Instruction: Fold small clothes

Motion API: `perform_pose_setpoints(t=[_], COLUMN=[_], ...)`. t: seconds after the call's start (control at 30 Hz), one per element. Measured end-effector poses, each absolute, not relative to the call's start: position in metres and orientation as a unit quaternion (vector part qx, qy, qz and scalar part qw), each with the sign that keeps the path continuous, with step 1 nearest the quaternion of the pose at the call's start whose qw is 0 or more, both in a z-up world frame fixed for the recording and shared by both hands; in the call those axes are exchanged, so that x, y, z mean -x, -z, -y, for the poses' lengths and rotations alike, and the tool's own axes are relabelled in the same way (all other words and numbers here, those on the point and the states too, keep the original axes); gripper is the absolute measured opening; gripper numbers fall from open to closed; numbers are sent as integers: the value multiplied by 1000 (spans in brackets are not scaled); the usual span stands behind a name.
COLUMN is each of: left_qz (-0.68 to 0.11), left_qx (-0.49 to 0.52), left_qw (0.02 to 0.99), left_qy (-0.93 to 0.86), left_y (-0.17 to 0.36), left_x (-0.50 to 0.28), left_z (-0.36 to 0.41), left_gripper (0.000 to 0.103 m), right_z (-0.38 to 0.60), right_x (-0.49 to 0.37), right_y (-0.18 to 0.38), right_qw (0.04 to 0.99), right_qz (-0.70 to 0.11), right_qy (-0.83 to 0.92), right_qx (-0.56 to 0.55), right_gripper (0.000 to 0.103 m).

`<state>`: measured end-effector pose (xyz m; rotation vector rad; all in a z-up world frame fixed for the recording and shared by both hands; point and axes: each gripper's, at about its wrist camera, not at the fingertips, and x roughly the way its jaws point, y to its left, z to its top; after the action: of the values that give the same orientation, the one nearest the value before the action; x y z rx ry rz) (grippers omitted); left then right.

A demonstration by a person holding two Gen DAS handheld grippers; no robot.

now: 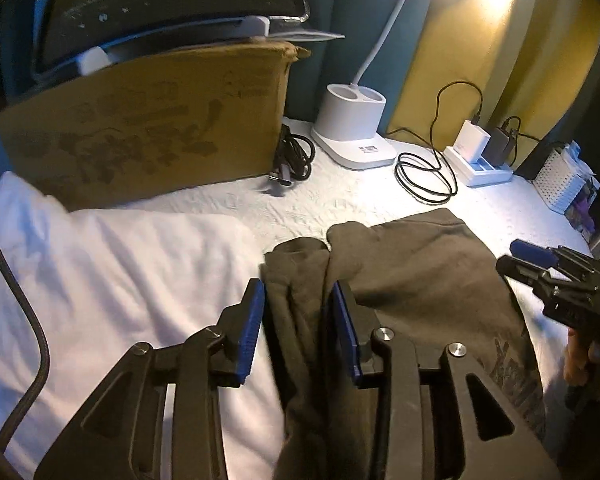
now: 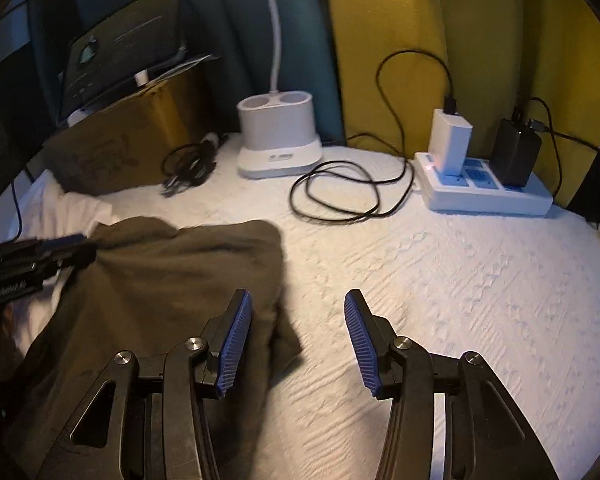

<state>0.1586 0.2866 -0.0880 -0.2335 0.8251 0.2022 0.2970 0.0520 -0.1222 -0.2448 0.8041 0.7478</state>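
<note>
Garment [image 2: 172, 280], dark olive, lies bunched at the near left of the white quilted surface [image 2: 440, 280]. Left gripper [image 1: 296, 312] straddles its fold ungripped; right gripper [image 2: 298, 320] gapes, empty, beside its right edge.

Two grippers [image 2: 298, 328] [image 1: 298, 320] are being shown, and one brown garment [image 2: 172, 280]. One white cloth [image 1: 112, 280], one box [image 1: 148, 128], one lamp [image 2: 278, 140], one power strip [image 2: 484, 196] and two chargers, white [image 2: 450, 142] and black [image 2: 514, 156], are being counted.
</note>
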Motion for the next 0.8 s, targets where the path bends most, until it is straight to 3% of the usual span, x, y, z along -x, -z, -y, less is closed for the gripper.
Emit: perform_pose_setpoints(t=[0.17,0.27,0.37,0.8], left_qz=[-392,-389,-392,-408], left_qx=[111,104,98,101], left_qw=[910,913,913,907], left_qy=[-84,-66,-49,-28], left_y=[81,77,78,89], left_x=[-141,-130,-119,-86], left_z=[-277,-263,-248,-205], left_gripper=[37,47,47,47], right_z=[-52,-49,-43,-14], right_x=[-284,-278,-273,-232], right_y=[134,136,138,134], right_qw=[842,846,850,852], right_qz=[-390,-388,-389,-383], right_qy=[-347,-338,-326,-328], right_qx=[137,142,143,140], right_gripper=[51,54,62,62])
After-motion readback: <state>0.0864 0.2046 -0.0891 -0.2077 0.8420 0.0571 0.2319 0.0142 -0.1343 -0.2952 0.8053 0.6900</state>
